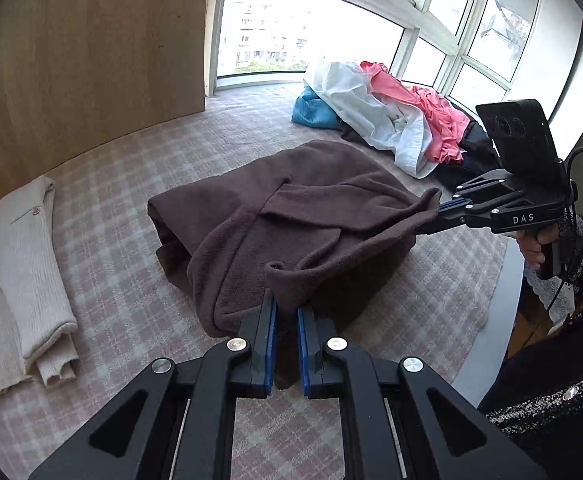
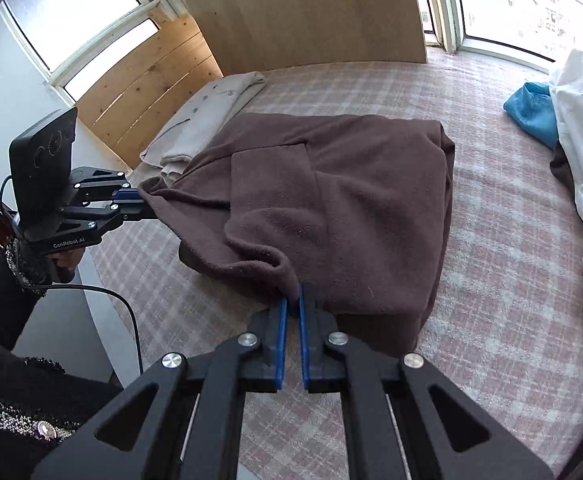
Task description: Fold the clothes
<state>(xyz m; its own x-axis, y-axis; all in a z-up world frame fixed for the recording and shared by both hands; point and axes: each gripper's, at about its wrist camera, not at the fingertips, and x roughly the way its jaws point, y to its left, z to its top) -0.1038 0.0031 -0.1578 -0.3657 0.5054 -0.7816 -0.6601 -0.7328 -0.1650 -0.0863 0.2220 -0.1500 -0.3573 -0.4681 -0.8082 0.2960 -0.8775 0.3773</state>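
- Left gripper (image 1: 287, 312), nearest its own camera, has its blue pads pinched on a rolled edge of the brown fleece garment (image 1: 291, 216).
- Right gripper (image 2: 293, 300) is clamped on another edge of the same garment; both corners appear lifted off the surface.
- Its bulk lies folded on the plaid cover (image 1: 131, 280).
- Beside it sits a folded cream sweater (image 1: 11, 272).
- Farther off, by the window, lies a heap of clothes (image 1: 391, 120).
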